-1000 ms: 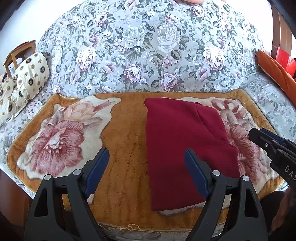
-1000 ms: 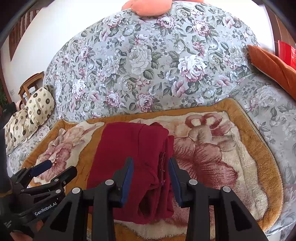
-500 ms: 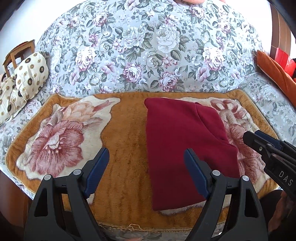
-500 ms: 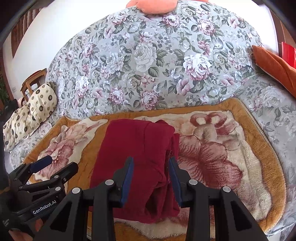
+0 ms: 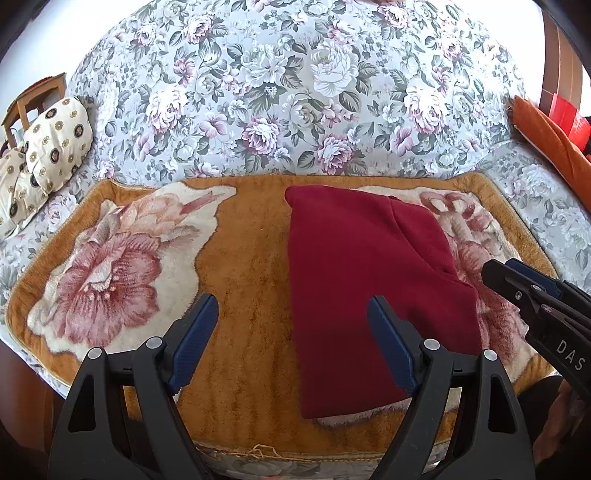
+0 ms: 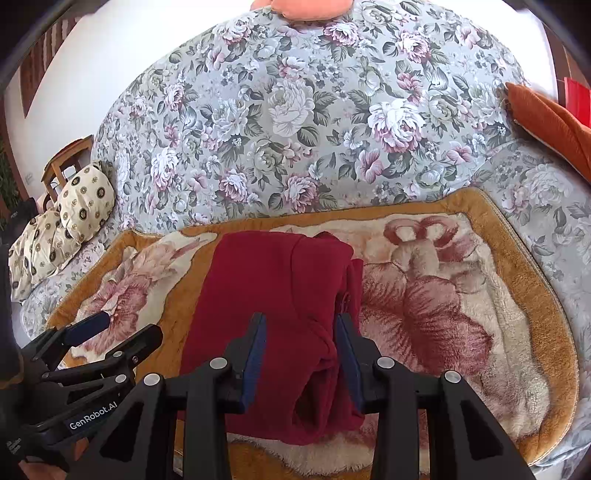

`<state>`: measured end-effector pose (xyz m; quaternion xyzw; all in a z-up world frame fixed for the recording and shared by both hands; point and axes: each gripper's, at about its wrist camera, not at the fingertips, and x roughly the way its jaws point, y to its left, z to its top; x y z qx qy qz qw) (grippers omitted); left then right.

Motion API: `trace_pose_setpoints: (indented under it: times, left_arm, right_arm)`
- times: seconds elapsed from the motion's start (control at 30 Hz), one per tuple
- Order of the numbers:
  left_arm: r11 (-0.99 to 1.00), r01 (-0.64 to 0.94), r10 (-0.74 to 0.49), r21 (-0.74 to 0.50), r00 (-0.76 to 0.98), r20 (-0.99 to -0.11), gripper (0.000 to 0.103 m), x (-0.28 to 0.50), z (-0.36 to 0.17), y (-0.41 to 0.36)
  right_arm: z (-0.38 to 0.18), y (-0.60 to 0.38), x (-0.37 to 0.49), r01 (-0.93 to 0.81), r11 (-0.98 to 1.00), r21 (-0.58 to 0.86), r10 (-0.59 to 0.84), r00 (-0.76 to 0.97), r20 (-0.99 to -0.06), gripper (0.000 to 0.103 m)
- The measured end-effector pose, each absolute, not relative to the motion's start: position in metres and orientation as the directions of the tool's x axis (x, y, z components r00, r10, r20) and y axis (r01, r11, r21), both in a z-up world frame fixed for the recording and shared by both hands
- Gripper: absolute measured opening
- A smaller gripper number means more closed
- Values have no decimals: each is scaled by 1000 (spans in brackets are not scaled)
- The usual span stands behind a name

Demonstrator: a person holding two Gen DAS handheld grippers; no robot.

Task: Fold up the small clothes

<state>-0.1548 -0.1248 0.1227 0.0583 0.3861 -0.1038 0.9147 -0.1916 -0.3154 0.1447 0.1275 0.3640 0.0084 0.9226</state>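
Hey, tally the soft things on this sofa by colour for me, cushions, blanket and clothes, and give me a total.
Dark red folded fleece garment: 1
Cream cushions with round dark medallions: 2
Orange cushions, one at the sofa's right end, one atop the backrest: 2
Golden-brown plush blanket with pink flowers: 1
Total: 6

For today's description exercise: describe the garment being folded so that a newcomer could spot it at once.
Start at the floral sofa and drop to the orange-bordered plush blanket on its seat. On the blanket's right half lies the dark red garment, folded into a tall block. It is the only plain, unpatterned fabric there.
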Motion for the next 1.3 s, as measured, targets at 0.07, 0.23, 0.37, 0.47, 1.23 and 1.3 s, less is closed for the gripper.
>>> trace_pose_setpoints:
  times: [0.07,0.23,0.37,0.47,1.23,1.3]
  left_arm:
    - [972,232,-143,26,681,-719,83,-155,122,-125]
    - [972,234,-145,25,679,-720,83,-155,121,-124]
    - [972,233,-145,24,678,-720,83,-154,120,-124]
    - [972,234,-145,23,677,-721,83,-154,121,-125]
    - [971,237,-148,21,673,-725,83,-151,119,-127]
    - [971,237,-149,20,672,-725,83,-151,118,-127]
  right_arm:
    - [145,-316,-191,75,968,241,110,735,-670,37]
    - [142,-315,-190,73,967,246,116,730,-673,37]
    - [141,-314,-189,72,966,247,118,730,-673,37]
    - [141,-313,-189,73,966,247,117,730,-674,37]
    - [138,-313,-185,66,966,250,127,721,-681,37]
    - [138,-312,-185,65,966,250,128,721,-681,37]
